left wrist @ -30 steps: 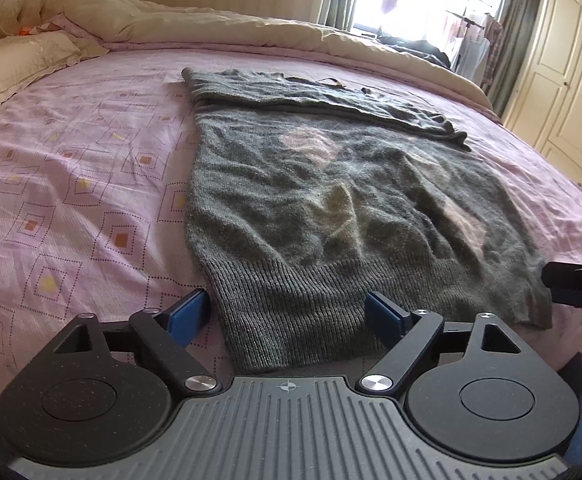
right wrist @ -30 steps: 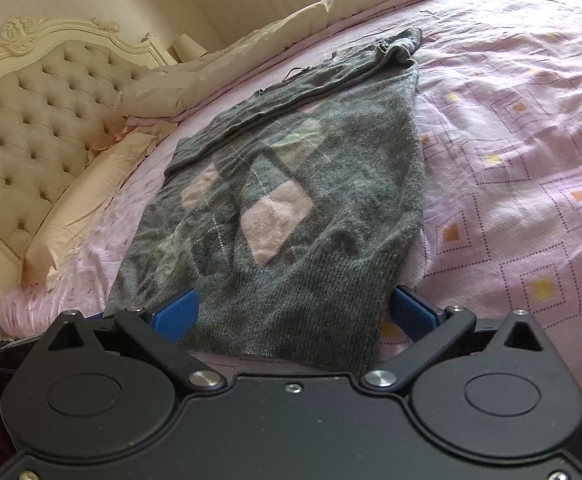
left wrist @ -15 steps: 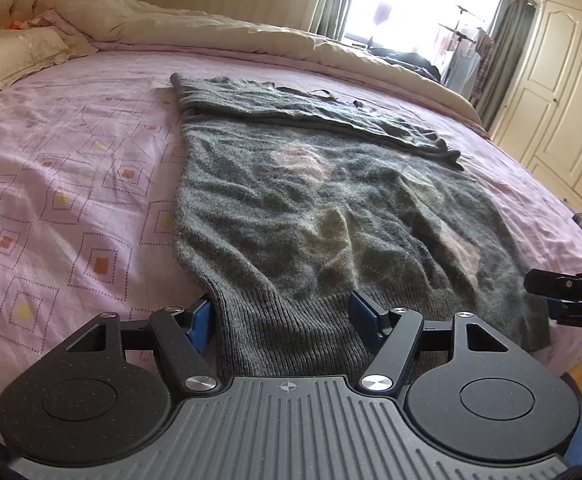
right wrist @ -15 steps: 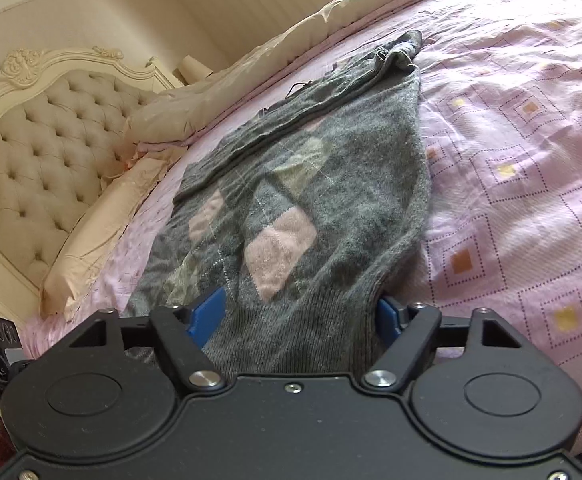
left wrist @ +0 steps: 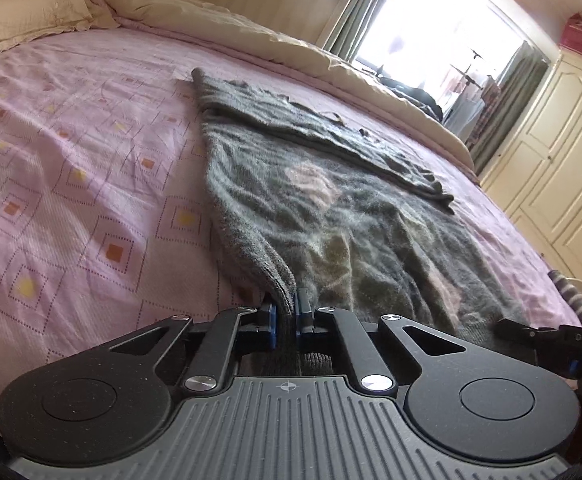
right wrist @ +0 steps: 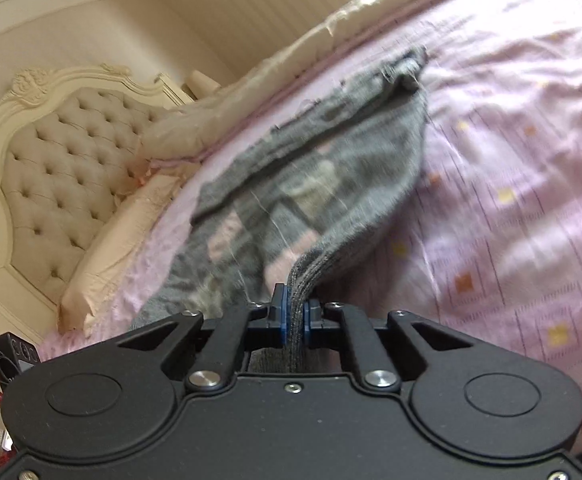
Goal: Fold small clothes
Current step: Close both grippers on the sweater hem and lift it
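I see a bed (left wrist: 71,184) covered by a pink sheet printed with diamond outlines and small orange and yellow squares. On it lies 1 grey knit sweater (left wrist: 331,216), a cream duvet (left wrist: 251,36) bunched along the far edge, and a cream pillow (right wrist: 119,240) by the tufted headboard (right wrist: 51,176).

Bare pink bedspread (left wrist: 71,184) lies open toward the pillow (left wrist: 19,28) at the bed's head end. The cream duvet (left wrist: 251,44) banks up along the far edge. The wardrobe (left wrist: 563,152) crowds the foot-end side.
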The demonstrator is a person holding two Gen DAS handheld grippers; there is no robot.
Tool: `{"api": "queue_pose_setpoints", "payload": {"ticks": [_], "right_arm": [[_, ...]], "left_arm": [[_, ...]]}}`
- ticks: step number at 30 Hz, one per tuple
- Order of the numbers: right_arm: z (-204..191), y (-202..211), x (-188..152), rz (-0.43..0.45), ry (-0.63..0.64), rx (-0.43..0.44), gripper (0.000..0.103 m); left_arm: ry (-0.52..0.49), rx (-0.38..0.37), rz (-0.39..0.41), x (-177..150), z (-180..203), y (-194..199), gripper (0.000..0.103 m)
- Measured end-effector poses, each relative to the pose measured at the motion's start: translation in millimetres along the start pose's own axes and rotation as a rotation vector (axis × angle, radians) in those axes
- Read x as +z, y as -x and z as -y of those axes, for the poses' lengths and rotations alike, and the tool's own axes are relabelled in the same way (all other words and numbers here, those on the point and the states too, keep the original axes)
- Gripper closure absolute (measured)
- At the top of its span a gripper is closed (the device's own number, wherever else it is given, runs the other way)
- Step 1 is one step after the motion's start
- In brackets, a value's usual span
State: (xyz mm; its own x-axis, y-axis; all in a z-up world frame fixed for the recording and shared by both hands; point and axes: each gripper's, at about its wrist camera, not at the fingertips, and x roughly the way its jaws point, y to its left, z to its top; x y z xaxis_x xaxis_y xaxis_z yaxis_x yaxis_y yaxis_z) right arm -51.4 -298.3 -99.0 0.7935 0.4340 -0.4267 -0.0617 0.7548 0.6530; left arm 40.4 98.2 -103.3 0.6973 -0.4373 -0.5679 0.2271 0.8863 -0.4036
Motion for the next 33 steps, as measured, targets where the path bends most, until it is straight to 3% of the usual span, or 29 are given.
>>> {"api": "queue_pose_setpoints", "payload": {"ticks": [9, 18, 22, 25, 33], "right_arm": [[-7.0, -10.5, 77.3, 0.149, -0.045, 0.098, 0.091], [10.5, -93.5, 177.9, 0.22, -0.033, 0.068, 0.091], [30.1, -151.4, 211.0, 0.201, -0.035, -0.01, 0.091], [49.4, -192.5, 226.6, 0.171, -0.043, -0.079, 0.091], [85.6, -256.1, 230.4, 0.089, -0.086, -0.234, 0.088]], "left_arm": [[0.009, -0.073, 0.189, 75.8, 16.0, 21.5, 0.096], [-0.034, -0.122, 0.303, 180.1, 23.6, -39.6, 0.096], [0.021, -0.118, 0.281, 218.1, 13.4, -90.9, 0.096], [0.046, -0.072, 0.248, 238.2, 1.3, -136.6, 0.098], [-0.004, 0.059, 0.112, 246.3, -21.9, -228.9, 0.097]]}}
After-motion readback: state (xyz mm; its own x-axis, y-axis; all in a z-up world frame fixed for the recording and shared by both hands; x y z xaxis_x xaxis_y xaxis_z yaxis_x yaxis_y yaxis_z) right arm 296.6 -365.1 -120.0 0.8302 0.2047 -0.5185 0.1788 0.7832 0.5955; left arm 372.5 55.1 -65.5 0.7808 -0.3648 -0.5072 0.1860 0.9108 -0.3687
